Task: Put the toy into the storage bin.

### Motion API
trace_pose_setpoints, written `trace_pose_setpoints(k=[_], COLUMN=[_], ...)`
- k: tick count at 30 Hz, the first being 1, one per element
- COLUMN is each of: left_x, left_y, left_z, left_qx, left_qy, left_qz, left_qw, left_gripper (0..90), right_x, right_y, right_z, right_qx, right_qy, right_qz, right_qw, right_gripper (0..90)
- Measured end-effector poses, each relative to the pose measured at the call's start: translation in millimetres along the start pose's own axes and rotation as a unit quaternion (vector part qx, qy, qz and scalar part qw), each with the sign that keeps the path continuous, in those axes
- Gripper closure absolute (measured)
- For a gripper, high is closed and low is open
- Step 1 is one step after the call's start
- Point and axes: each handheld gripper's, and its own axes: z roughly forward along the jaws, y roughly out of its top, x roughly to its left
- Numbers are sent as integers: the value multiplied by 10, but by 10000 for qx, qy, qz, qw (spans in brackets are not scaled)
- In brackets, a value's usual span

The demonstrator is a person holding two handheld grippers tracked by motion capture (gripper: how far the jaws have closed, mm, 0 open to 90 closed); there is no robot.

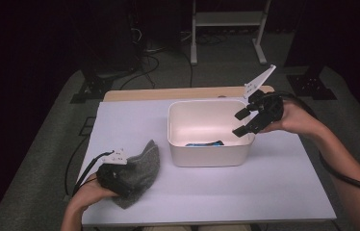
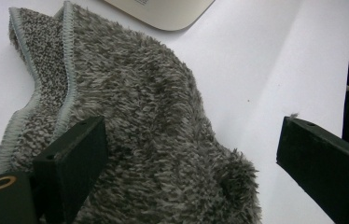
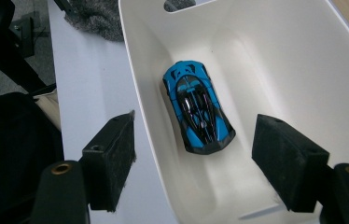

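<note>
Lying under the left gripper's (image 2: 182,154) spread fingers, the grey cloth (image 2: 140,121) goes unpinched.

One bin (image 1: 210,155), one toy car (image 3: 197,106), one cloth (image 1: 142,169)

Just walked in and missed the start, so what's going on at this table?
A person works with a tool in each hand. The right tool hangs open over the right end of the white bin, where a blue toy car lies on the bottom. The left tool is open and low over a grey fluffy cloth on the white tabletop, left of the bin; whether its pads touch the cloth can't be told.
</note>
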Motion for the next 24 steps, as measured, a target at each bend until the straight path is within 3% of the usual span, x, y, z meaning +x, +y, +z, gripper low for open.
trace_pose_setpoints(k=[24], left_x=[-31], left_y=[3], left_z=[-8], left_qx=[6], left_qy=[51], left_qz=[6], left_qw=[10000], left_gripper=[83], right_x=[103], right_y=[-512], right_z=[-198], right_qx=[-185], right_qy=[-143], right_qz=[336], right_qw=[9992], right_gripper=[270])
